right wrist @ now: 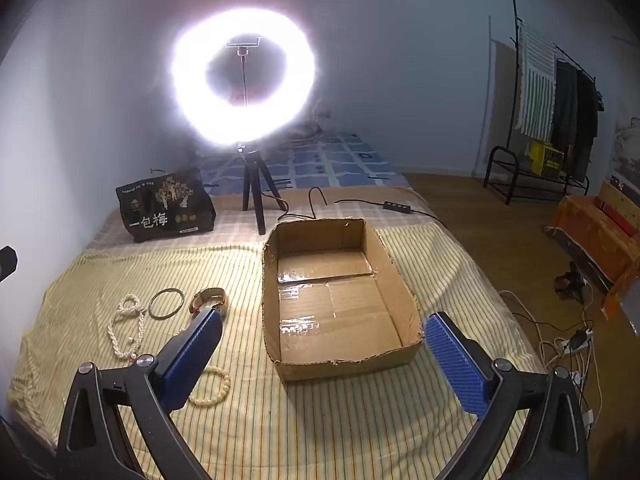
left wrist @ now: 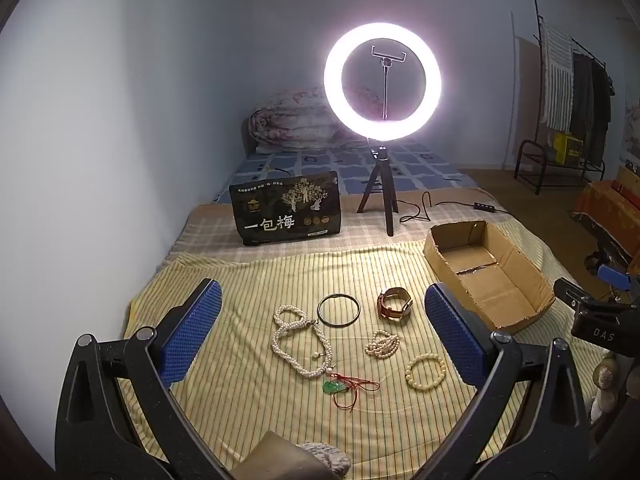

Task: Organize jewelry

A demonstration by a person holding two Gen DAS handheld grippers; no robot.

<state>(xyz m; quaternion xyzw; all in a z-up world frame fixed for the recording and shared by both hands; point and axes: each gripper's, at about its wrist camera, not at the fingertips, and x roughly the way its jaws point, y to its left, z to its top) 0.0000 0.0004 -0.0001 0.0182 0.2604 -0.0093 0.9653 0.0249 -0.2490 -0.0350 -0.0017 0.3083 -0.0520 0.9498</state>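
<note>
Both tongs, left gripper (left wrist: 320, 332) and right gripper (right wrist: 324, 356), gape empty; jewelry like the pearl necklace (left wrist: 288, 340) awaits sorting into the cardboard box (right wrist: 400, 280).

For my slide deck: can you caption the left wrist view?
Open left hand-held gripper above pearl necklace, dark bangle, brown-strapped watch on striped cloth; empty cardboard box beside.

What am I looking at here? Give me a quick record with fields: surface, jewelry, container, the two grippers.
surface: striped cloth on a bed
jewelry: pearl necklace, dark bangle, watch, bead bracelet, pearl bundle, green pendant on red cord
container: cardboard box, empty, right of the jewelry
left gripper: open, above the jewelry, holding nothing
right gripper: open, before the box, holding nothing
</note>
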